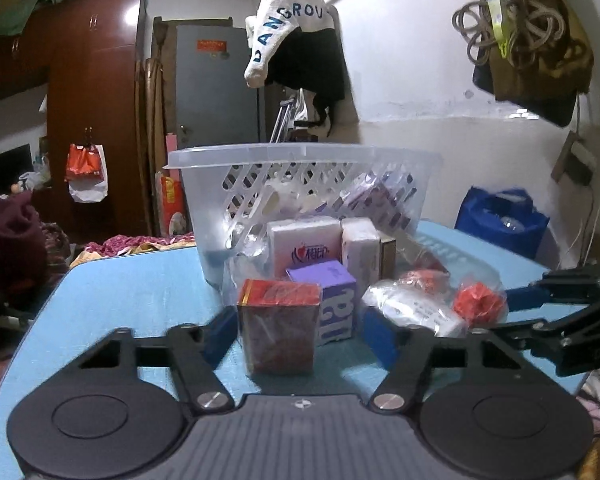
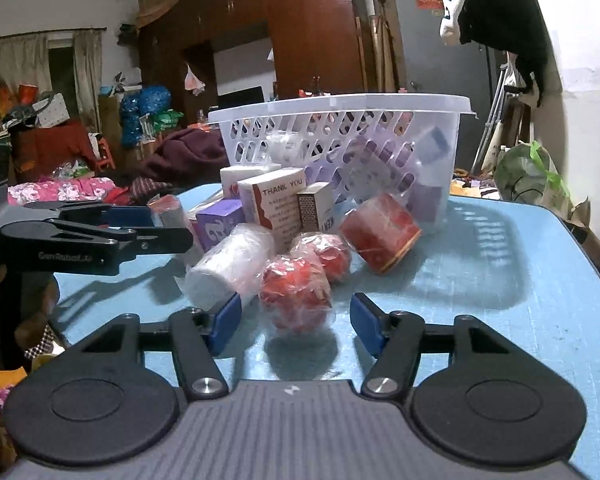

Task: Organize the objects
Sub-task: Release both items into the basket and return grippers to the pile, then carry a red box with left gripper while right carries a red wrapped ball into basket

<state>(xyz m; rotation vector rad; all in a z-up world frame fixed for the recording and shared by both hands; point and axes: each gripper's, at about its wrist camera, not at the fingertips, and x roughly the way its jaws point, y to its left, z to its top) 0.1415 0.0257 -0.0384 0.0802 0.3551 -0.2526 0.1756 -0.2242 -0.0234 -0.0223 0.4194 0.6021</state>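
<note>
Wrapped items lie heaped on the blue table [image 1: 120,300] in front of a clear plastic basket [image 1: 300,154]. In the left wrist view my left gripper [image 1: 300,320] stands open around a plastic-wrapped red box [image 1: 278,324], with a gap at the right pad. In the right wrist view my right gripper [image 2: 296,312] stands open around a wrapped red ball [image 2: 296,296], and neither pad touches it. A second red ball [image 2: 332,256], a white roll [image 2: 228,264] and a red canister [image 2: 380,232] lie close by. The basket [image 2: 340,106] holds several purple packets.
A purple box [image 1: 332,284], a white box [image 1: 304,240] and a "THANK YOU" box [image 2: 276,204] stand between the grippers and the basket. Bare table [image 2: 500,300] lies to the right. The table edge drops to a cluttered floor, with a blue bag [image 1: 500,224] beyond.
</note>
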